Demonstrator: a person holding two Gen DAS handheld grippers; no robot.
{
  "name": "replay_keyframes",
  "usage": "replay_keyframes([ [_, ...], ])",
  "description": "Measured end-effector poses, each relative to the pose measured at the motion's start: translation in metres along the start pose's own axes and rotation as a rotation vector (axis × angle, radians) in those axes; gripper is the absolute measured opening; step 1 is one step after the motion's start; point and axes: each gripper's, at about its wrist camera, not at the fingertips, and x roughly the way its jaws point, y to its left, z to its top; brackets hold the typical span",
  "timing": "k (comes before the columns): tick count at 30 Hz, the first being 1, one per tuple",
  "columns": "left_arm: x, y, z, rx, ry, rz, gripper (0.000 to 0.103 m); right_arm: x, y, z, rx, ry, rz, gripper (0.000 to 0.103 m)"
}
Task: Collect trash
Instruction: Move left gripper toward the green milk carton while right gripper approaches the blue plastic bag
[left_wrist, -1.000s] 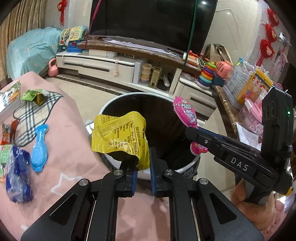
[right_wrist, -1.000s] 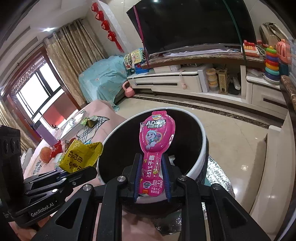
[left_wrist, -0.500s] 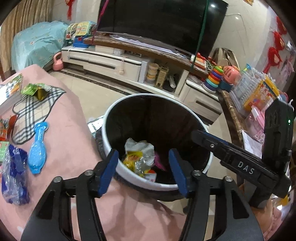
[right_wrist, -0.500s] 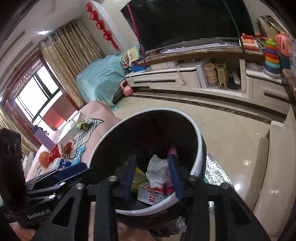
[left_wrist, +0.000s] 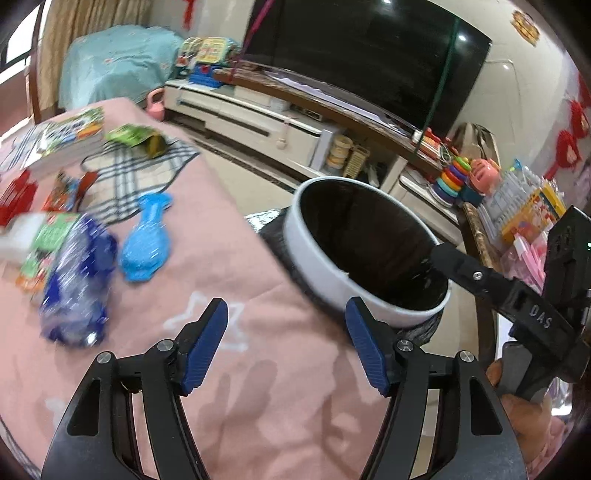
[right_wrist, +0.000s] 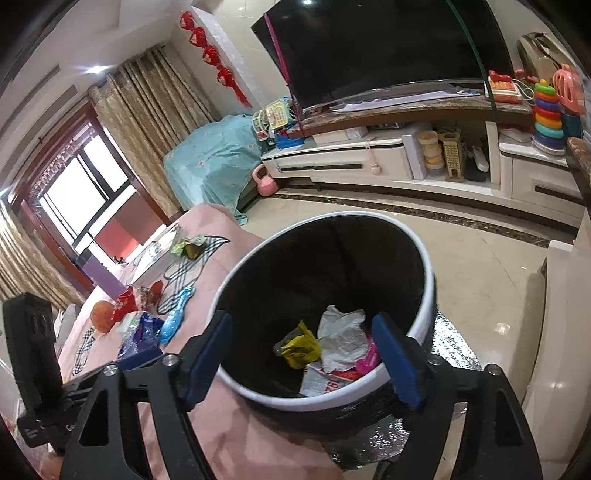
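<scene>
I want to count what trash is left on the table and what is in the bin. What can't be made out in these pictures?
- Left wrist view: the bin interior is black, its contents below the near rim.
- Left wrist view: the blue bag and packets are motion-blurred, print unreadable.
- Right wrist view: the table items are small, partly behind the left gripper.
- Right wrist view: bin trash overlaps; no count.

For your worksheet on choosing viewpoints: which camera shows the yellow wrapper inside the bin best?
The right wrist view: it looks down into the bin, where the yellow wrapper lies among other rubbish. The left wrist view shows only the bin's rim and dark inner wall; the wrapper is hidden there.
</scene>
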Motion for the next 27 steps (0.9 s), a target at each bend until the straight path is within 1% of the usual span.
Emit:
replay_keyframes([
  [3,-0.012,0.015,-0.01,-0.036,-0.011,0.02,0.068,-0.003,0.013,-0.003,-0.028,-0.012,-0.008,0.092],
  [5,-0.022,0.027,-0.017,-0.067,-0.019,0.025,0.068,-0.005,0.024,-0.006,-0.05,-0.018,-0.003,0.094],
  [13,-0.051,0.073,-0.038,-0.154,-0.053,0.083,0.068,-0.002,0.063,-0.021,-0.119,-0.009,0.036,0.096],
  [27,-0.081,0.144,-0.072,-0.291,-0.067,0.186,0.068,0.02,0.123,-0.059,-0.202,0.081,0.12,0.097],
])
